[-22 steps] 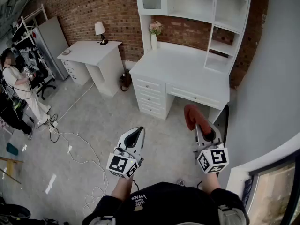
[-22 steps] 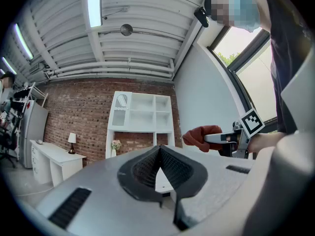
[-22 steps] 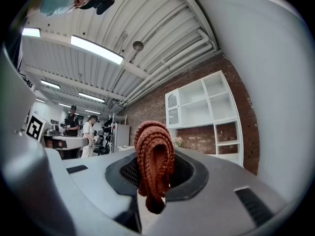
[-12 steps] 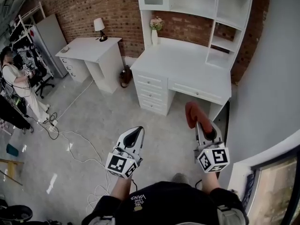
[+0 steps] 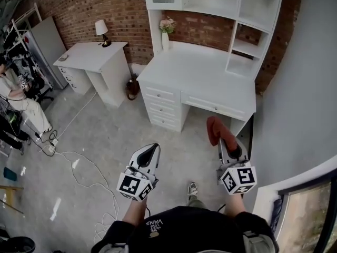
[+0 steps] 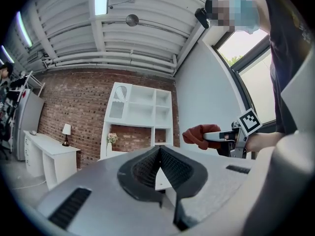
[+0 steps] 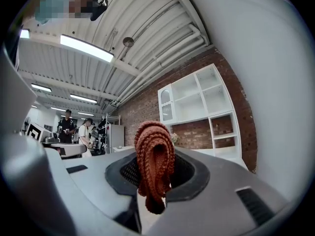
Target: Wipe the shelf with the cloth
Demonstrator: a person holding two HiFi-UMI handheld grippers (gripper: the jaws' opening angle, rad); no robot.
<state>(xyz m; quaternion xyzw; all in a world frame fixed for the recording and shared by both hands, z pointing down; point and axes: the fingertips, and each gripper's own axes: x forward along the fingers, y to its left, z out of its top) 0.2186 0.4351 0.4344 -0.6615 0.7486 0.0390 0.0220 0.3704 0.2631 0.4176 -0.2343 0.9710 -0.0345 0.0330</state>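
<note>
Rust-red knitted cloth (image 7: 155, 166) pinched in right gripper's (image 5: 226, 140) closed jaws, folded over its tip, in mid-air short of white desk (image 5: 200, 78) | shelf unit (image 5: 243, 46) on desk against brick wall; flower vase (image 5: 166, 33) at its left | left gripper (image 5: 151, 151) jaws together, empty, alongside right, both pointing deskward | cables (image 5: 79, 167) on floor, left

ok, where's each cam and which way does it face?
Head view: on the head, steeply down at floor and desk; left gripper, right gripper, forearms show.
Left gripper view: on left gripper, along its shut jaws toward the shelf unit; right gripper, torso at right.
Right gripper view: on right gripper, along jaws shut on the cloth, toward the shelf unit.
Shared: all three show shelf unit and cloth.
</note>
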